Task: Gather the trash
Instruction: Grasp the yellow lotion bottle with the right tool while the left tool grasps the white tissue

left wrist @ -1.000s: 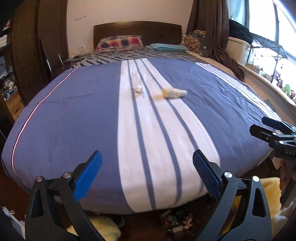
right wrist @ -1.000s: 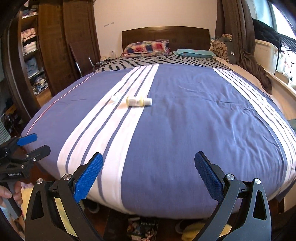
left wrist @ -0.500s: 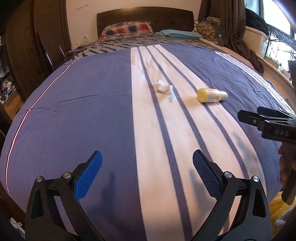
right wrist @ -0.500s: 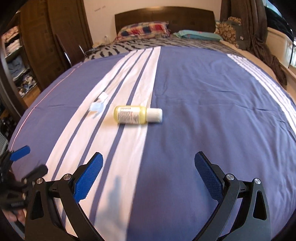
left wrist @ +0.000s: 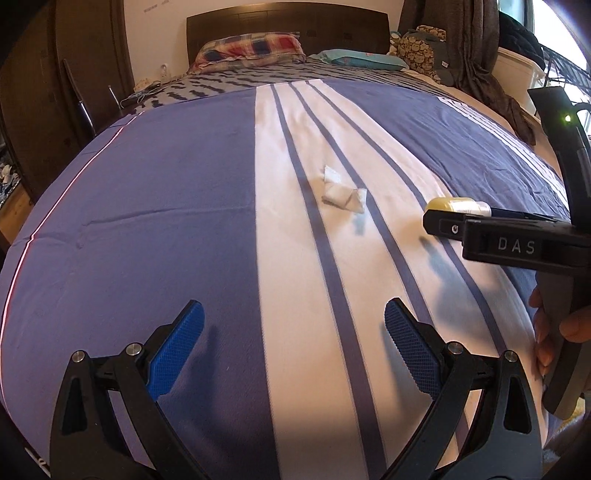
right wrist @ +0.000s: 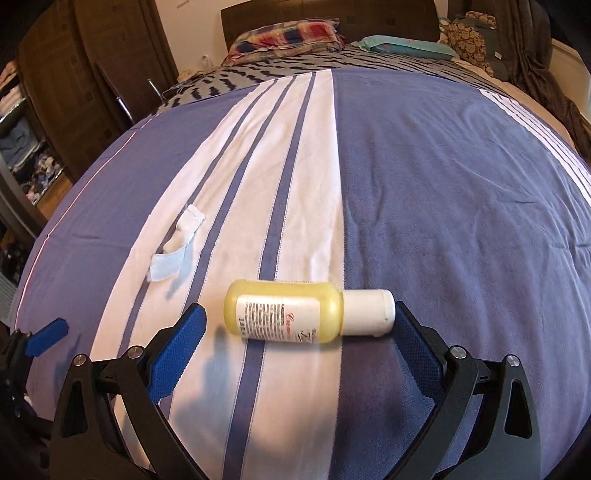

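Observation:
A small yellow bottle (right wrist: 288, 317) with a white cap lies on its side on the striped bed cover (right wrist: 443, 184). My right gripper (right wrist: 299, 321) straddles it and its jaws are closing. The right pad is at the cap, while the left pad stands clear of the bottle's base. To the left lies a crumpled white tissue scrap (right wrist: 177, 243). In the left wrist view, the tissue scrap (left wrist: 341, 192) sits well ahead of my left gripper (left wrist: 293, 321), which is open with nothing between its fingers. There the bottle (left wrist: 458, 205) shows just behind my right gripper (left wrist: 436, 221).
A plaid pillow (left wrist: 251, 48), a teal pillow (left wrist: 354, 59) and a dark headboard (left wrist: 288, 22) are at the far end. A dark wardrobe (right wrist: 92, 74) stands on the left. A curtain (left wrist: 480, 55) and a patterned bag hang right. A hand (left wrist: 569, 325) holds the right gripper.
Both grippers have moved forward over the bed and lower. The bottle now lies between the right gripper's fingers, and the tissue scrap is nearer the left gripper.

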Demonstrator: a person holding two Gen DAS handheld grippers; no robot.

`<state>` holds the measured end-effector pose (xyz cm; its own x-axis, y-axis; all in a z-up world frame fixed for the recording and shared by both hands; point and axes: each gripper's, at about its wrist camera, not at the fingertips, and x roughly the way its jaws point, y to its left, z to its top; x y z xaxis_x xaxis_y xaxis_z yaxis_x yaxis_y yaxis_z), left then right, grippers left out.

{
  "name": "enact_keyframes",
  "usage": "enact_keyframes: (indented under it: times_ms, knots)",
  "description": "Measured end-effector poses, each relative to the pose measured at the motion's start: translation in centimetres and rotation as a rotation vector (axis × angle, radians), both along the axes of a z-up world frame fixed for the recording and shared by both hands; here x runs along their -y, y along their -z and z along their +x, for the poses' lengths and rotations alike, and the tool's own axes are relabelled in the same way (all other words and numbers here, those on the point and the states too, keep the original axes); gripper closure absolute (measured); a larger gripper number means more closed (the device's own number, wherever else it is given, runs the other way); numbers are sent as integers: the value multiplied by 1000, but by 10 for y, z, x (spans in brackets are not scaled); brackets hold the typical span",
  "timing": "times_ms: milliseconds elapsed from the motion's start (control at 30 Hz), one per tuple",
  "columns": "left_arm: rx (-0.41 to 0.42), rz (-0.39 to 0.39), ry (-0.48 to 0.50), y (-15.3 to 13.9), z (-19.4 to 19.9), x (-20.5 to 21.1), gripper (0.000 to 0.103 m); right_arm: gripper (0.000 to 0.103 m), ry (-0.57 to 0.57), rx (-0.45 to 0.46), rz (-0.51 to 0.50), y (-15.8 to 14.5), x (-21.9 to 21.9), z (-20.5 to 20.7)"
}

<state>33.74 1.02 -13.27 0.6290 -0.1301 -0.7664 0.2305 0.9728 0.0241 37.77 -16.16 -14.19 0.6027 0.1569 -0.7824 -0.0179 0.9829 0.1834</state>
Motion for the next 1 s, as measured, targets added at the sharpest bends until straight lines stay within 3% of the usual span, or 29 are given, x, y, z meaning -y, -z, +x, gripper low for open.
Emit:
enact_keyframes:
  times_ms: [33,367,567,700,767,867,1000]
  knots:
    - [-2,-1,3,0,3,2,10,20,4,2,-2,0,2,0]
    - [8,-30,20,-5,49,31,13,20,62,59,-35,-15,35,-6]
    - [-4,-18,17,1,77,45,35,20,57,69,-42,-20,58,-13]
    - [-18,-15,25,8,85,49,75,20,69,88,-57,-23,68,-19]
    - [-13,-21,33,7,85,50,89,20,67,90,-54,-24,71,-22]
    - [-5,-29,44,4,83,50,99,20,65,93,-53,-26,72,-26]
    - [-3,-36,59,-2,68,50,101,20,53,107,-49,-33,71,-38]
